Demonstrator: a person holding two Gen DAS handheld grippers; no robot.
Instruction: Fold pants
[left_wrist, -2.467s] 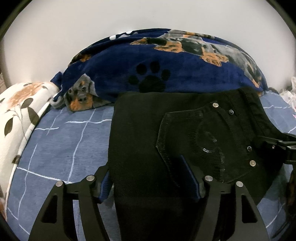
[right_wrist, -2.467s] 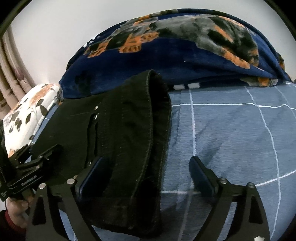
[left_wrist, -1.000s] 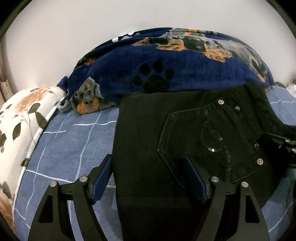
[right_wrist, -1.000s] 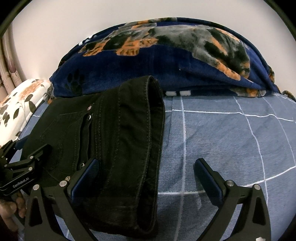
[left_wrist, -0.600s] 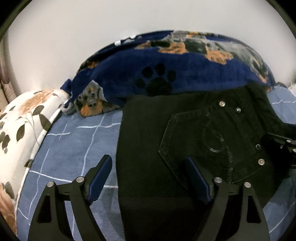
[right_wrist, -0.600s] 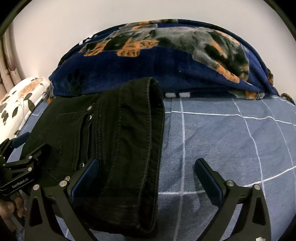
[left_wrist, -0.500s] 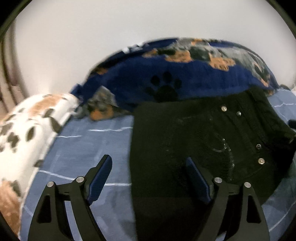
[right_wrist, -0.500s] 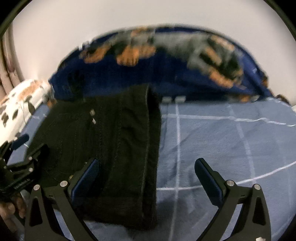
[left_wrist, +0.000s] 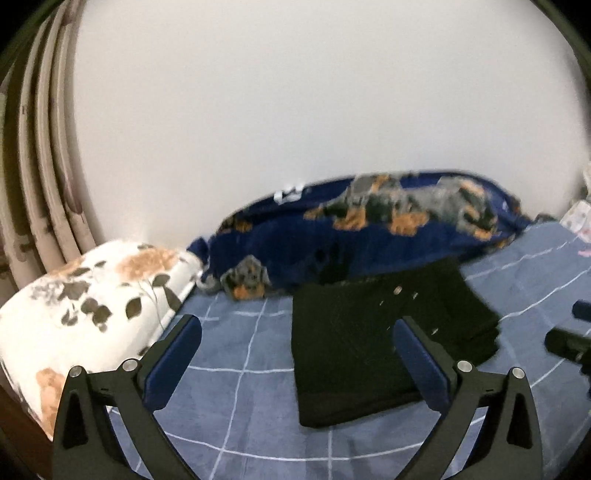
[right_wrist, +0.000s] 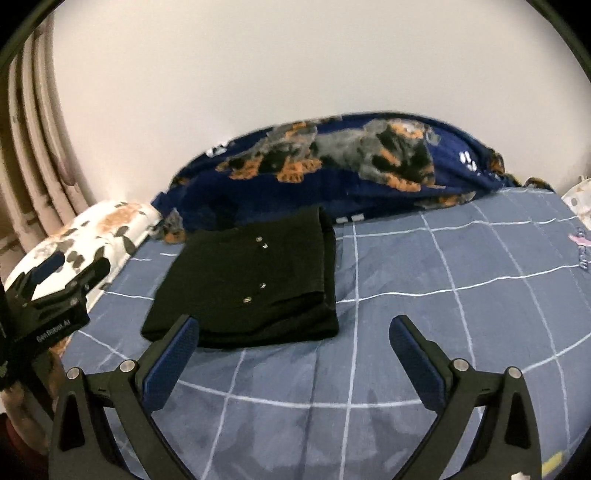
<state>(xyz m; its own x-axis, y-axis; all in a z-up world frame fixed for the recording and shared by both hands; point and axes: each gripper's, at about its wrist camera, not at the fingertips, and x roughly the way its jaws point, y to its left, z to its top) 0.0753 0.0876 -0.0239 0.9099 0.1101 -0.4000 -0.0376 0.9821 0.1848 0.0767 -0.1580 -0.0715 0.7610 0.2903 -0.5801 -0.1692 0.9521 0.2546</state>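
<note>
The black pants (left_wrist: 362, 339) (right_wrist: 255, 284) lie folded into a compact rectangle on the blue checked bedsheet (right_wrist: 424, 295), small metal studs showing on top. My left gripper (left_wrist: 297, 334) hangs above and short of them, its jaws opening wide with nothing pressed between the pads. My right gripper (right_wrist: 293, 332) is open too, raised over bare sheet to the right of the pants' near edge. The left gripper's black body (right_wrist: 55, 295) shows at the left edge of the right wrist view. Part of the right gripper (left_wrist: 569, 343) pokes in at the right edge of the left wrist view.
A navy dog-print blanket (left_wrist: 369, 236) (right_wrist: 332, 173) is bunched along the white wall behind the pants. A white floral pillow (left_wrist: 85, 295) lies at the left by a curtain (left_wrist: 40, 166). Open sheet stretches to the right of the pants.
Both grippers have pulled back and risen away from the pants, which now look smaller and lie free on the sheet. The left jaws have spread wider.
</note>
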